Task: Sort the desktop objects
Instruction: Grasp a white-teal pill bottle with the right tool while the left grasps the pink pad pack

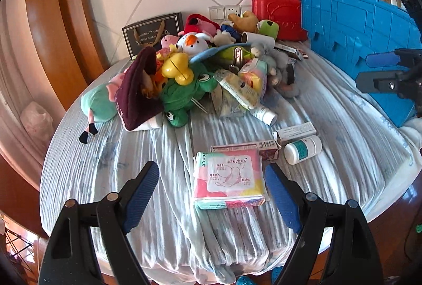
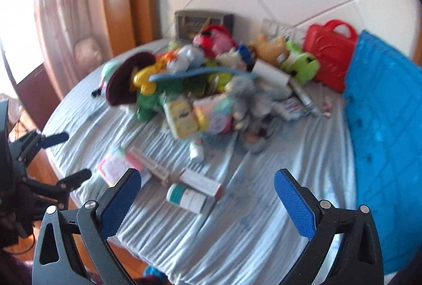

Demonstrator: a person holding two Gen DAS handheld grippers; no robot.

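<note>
A heap of plush toys (image 1: pixel 190 68) and small packets fills the far middle of a round table under a pale blue cloth (image 1: pixel 110 174). In front of the heap lie a pink pad packet (image 1: pixel 228 178), a long carton (image 1: pixel 245 146), a white bottle (image 1: pixel 303 149) and a small white box (image 1: pixel 295 129). My left gripper (image 1: pixel 211 174) hovers open over the near edge, the pad packet just ahead between its fingers, untouched. My right gripper (image 2: pixel 208 179) is open above the white bottle (image 2: pixel 187 198) and a carton (image 2: pixel 203 182), holding nothing. The right wrist view is blurred.
A blue plastic crate (image 1: pixel 356 34) stands on its side at the table's right, a red plastic case (image 1: pixel 279 10) behind it against the tiled wall. A dark gift bag (image 1: pixel 153 31) stands at the back left. Wooden door frames and curtains surround the table.
</note>
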